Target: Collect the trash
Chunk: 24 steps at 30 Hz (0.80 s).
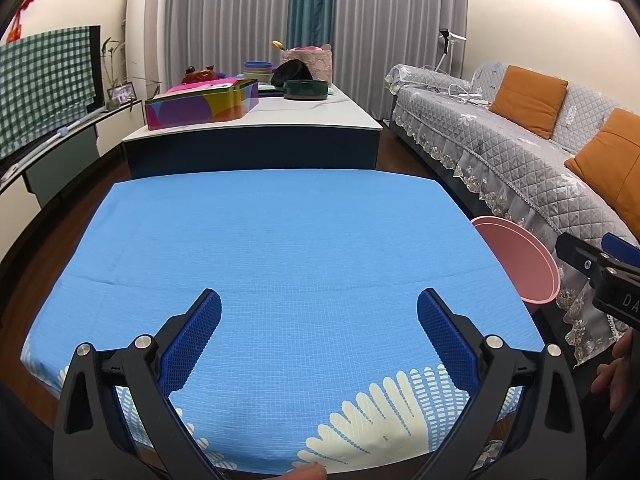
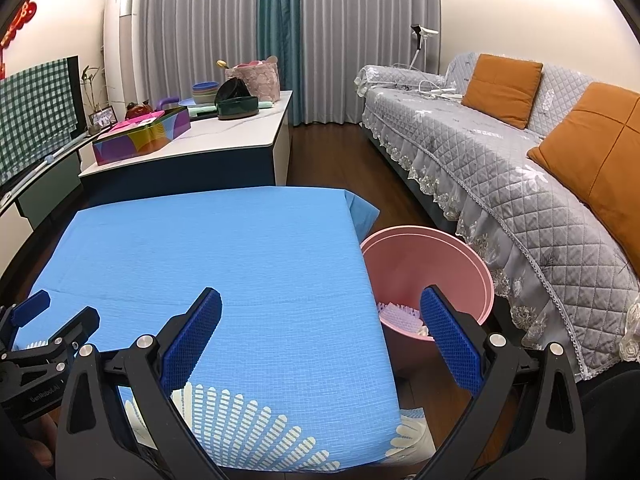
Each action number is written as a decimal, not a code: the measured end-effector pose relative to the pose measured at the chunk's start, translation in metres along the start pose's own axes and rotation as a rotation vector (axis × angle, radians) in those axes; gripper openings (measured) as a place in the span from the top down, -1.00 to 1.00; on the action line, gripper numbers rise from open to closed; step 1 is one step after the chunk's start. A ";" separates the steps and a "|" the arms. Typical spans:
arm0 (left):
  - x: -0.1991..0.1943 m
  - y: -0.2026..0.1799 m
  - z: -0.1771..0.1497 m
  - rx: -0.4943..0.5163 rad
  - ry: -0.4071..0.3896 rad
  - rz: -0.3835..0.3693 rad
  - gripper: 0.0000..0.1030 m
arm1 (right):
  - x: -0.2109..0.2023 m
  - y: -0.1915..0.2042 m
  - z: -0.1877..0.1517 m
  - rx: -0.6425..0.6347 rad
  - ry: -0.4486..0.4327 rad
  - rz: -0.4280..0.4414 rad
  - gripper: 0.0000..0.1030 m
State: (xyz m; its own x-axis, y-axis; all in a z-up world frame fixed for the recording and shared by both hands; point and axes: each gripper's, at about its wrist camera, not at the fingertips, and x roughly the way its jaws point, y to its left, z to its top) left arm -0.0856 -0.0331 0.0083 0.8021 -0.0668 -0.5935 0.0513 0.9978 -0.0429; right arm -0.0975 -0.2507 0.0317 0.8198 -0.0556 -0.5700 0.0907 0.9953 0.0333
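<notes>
Surface [image 1: 280,248] w/ blue cloth: bare, no trash on it. Pink bin [image 2: 460,264] on floor just beside its right edge; white ridged piece [image 2: 400,314] lies inside. Prob light, thin plastic or paper, crushable — pinch an edge gently. Left claw [image 1: 319,308] wide, empty. Right claw [image 2: 320,308] wide, empty, over surface edge/bin.

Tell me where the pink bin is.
The pink bin stands on the floor at the blue-clothed table's right edge, between it and the grey sofa, beyond the right claw.

Left gripper [image 1: 319,312] jaws spread wide, right gripper [image 2: 321,312] likewise, both empty
</notes>
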 end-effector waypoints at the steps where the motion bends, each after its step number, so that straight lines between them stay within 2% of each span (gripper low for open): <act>1: 0.001 -0.001 0.000 0.002 0.001 0.001 -0.85 | 0.000 0.000 0.000 0.001 -0.001 0.000 -0.90; 24: 0.000 -0.007 -0.002 0.011 0.004 -0.004 -0.85 | -0.001 0.000 0.000 0.012 -0.001 0.002 -0.90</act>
State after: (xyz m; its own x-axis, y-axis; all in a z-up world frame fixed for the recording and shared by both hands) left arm -0.0867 -0.0402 0.0068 0.7995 -0.0711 -0.5964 0.0615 0.9974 -0.0365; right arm -0.0984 -0.2506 0.0328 0.8206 -0.0536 -0.5690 0.0955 0.9945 0.0441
